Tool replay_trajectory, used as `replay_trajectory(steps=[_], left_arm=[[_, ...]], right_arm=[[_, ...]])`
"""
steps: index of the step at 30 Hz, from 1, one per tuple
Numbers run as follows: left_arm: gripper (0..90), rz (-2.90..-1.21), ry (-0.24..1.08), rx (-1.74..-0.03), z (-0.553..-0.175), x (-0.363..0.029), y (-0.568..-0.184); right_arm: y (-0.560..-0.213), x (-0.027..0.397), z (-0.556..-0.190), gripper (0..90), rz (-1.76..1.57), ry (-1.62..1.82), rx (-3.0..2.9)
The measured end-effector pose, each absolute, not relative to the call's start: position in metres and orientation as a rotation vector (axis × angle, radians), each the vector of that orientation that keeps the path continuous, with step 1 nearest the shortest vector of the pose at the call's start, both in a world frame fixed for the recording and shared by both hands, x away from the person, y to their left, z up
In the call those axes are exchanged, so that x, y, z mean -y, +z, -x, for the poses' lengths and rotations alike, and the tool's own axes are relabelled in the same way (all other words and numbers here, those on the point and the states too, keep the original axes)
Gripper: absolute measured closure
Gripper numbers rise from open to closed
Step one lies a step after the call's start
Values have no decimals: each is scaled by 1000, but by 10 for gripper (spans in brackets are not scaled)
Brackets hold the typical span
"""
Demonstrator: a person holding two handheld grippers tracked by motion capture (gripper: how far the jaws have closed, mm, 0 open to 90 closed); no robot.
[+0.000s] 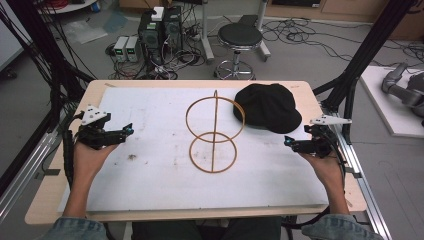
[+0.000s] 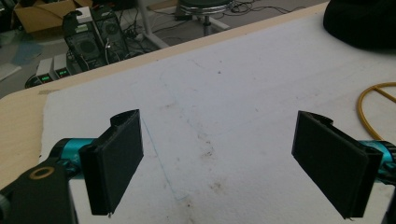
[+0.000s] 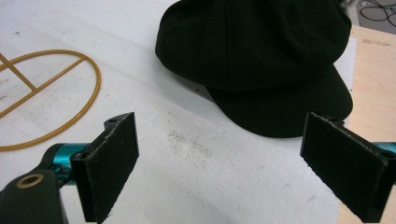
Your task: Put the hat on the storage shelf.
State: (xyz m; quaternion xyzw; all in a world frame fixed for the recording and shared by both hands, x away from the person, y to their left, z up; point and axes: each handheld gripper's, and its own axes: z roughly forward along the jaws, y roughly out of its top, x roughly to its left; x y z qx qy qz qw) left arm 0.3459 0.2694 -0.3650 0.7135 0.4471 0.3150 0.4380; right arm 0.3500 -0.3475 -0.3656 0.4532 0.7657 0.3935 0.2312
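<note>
Both grippers, left point(image 1: 127, 131) and right point(image 1: 288, 141), gape wide and empty over the mat point(image 1: 150, 170); a wire stand point(image 1: 214, 132) touches the cap point(image 1: 268, 107) between them.

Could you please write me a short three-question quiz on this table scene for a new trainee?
1. True or false: the left gripper has its jaws shut on the black cap.
2. Which thing stands between the two grippers on the white mat: A) a wire hat stand, B) a mug, C) a box?
3. Fill in: the cap lies nearer the ____ gripper.

Key: 1. False; both it and the right gripper are open and hold nothing. 2. A. 3. Right.
</note>
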Motion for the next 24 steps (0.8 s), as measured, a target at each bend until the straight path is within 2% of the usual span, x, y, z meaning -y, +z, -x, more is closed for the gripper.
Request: replay_trajectory(steps=[24], left_arm=[[168,-1761,782,-1109,-341,-271,-366]], right_arm=[[-362,341,-355,112,-1242,1085,-2096]])
